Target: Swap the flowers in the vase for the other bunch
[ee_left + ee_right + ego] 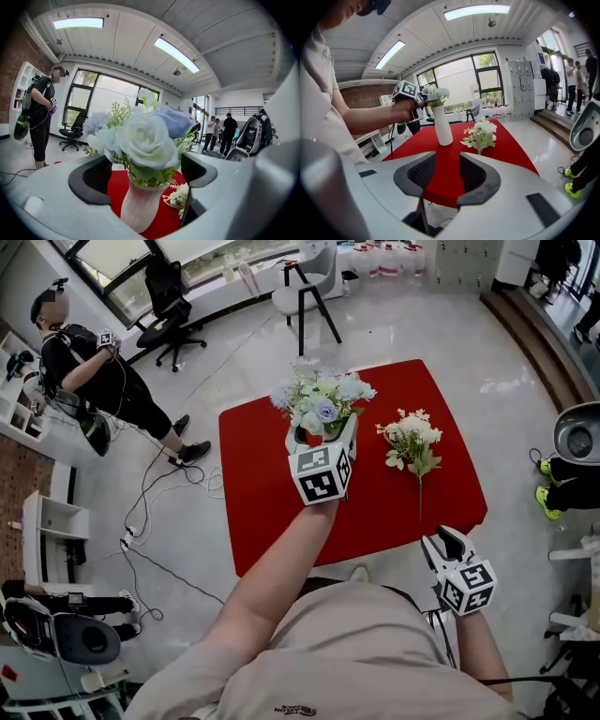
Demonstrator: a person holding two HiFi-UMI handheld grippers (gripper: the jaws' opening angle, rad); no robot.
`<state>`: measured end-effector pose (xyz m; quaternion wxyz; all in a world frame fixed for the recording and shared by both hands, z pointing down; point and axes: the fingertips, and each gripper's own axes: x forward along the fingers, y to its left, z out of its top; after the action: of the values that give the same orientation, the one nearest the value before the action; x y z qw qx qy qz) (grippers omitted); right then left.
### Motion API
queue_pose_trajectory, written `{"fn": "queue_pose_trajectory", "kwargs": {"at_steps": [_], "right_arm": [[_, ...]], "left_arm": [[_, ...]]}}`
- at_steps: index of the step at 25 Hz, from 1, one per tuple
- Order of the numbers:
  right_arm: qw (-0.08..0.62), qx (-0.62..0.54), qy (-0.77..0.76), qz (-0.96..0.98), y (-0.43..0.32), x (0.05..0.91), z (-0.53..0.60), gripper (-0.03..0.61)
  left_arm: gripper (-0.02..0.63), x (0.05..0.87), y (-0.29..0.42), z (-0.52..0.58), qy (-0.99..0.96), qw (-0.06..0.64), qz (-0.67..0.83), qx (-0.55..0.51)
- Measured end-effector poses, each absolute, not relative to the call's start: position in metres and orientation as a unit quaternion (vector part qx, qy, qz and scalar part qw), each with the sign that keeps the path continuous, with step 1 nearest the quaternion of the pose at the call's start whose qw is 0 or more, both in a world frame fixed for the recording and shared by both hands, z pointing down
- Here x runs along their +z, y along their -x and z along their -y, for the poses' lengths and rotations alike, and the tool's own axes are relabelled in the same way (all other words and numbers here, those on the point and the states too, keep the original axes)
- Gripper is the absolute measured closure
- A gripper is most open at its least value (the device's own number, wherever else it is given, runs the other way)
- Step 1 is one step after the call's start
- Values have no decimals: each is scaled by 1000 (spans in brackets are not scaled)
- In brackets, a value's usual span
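Two bunches wait: the blue-and-white flowers [323, 401] stand in the vase [139, 208], between the left gripper's [144, 176] wide-open fingers, untouched. The other bunch [411, 441] lies ahead of the right gripper's [446, 174] parted, empty fingers. I'd say removal is starting; next, close on the stems and lift.

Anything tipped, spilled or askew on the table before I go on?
Nothing stands out. The vase stands upright on the red table with its blue-and-white flowers in it; the white bunch lies flat beside it, apart.
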<state>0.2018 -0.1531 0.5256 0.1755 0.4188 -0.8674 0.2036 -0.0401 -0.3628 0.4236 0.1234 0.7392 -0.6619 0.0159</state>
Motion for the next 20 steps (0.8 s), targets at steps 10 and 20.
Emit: {"fn": "queue_pose_trajectory", "kwargs": {"at_steps": [10,20], "right_arm": [[167,209,-420,867,-202,524,153,420],[164,209,-423,866,-197,518,153,420]], "left_arm": [[416,416,42,360,-742,123,659,18],[527,399,49,355,-757,118,643,-6]]}}
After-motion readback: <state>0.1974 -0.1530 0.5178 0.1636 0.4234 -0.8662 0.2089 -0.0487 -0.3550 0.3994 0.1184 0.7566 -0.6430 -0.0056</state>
